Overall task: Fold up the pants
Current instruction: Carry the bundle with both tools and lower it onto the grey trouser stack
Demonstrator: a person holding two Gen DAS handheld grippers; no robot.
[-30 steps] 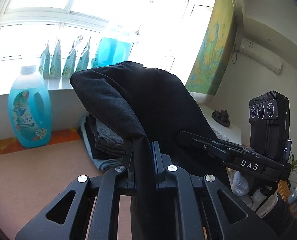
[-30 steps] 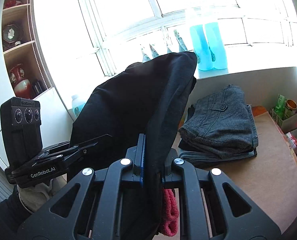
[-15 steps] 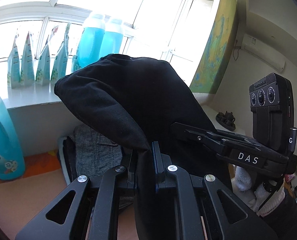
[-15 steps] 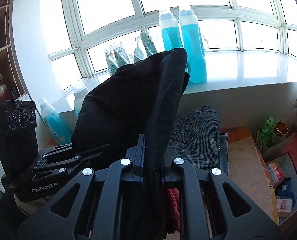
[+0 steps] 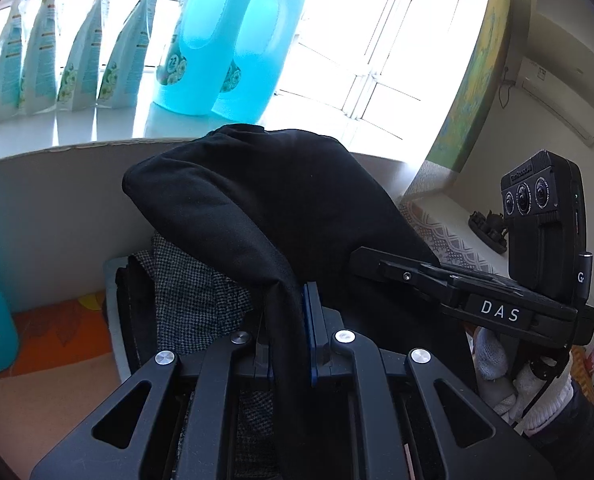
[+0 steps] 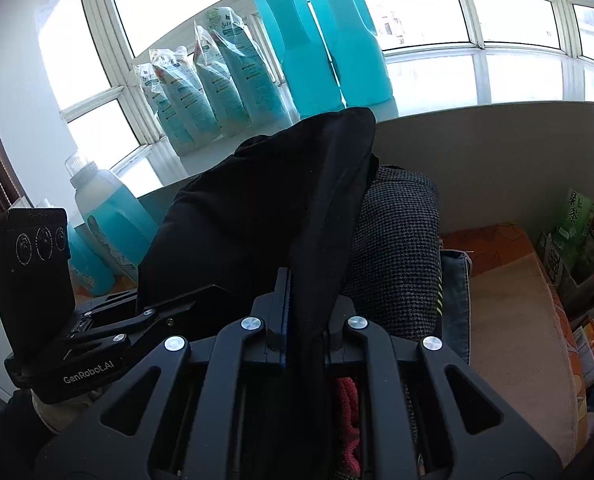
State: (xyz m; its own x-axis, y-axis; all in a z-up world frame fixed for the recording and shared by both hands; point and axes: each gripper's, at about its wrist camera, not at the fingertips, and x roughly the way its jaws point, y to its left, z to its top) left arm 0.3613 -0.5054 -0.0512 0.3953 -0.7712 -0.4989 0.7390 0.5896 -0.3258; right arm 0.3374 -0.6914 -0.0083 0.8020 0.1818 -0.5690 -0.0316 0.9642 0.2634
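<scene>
Bright window panes are filling the top of both views, with two tall bottles of blue liquid (image 5: 225, 40) standing on the white sill beside a row of pale refill pouches (image 5: 69, 48). Below the sill, a tan table (image 6: 513, 320) is carrying a stack of folded clothes, its top piece a grey houndstooth garment (image 6: 397, 248).

I am gripping the black folded pants (image 5: 265, 208) with both tools. My left tool (image 5: 293, 320) is clenched on a bunched edge of the dark cloth at lower centre of the left wrist view, and the fabric is bulging upward from there across the middle of the frame, covering part of the grey stack (image 5: 193, 292) behind it. My right tool (image 6: 303, 304) is likewise clamped on the pants (image 6: 265, 208) at lower centre of the right wrist view, the cloth rising up and left from its closed fingers and overlapping the left side of the houndstooth garment. Whether the pants are touching the stack I cannot tell.

At the right of the left wrist view I am seeing my other tool, lettered DAS, held by a white-gloved hand (image 5: 509, 388). At the lower left of the right wrist view my left tool's body is showing. A box of packets and tins (image 6: 581, 248) is sitting at the right edge of the table.
</scene>
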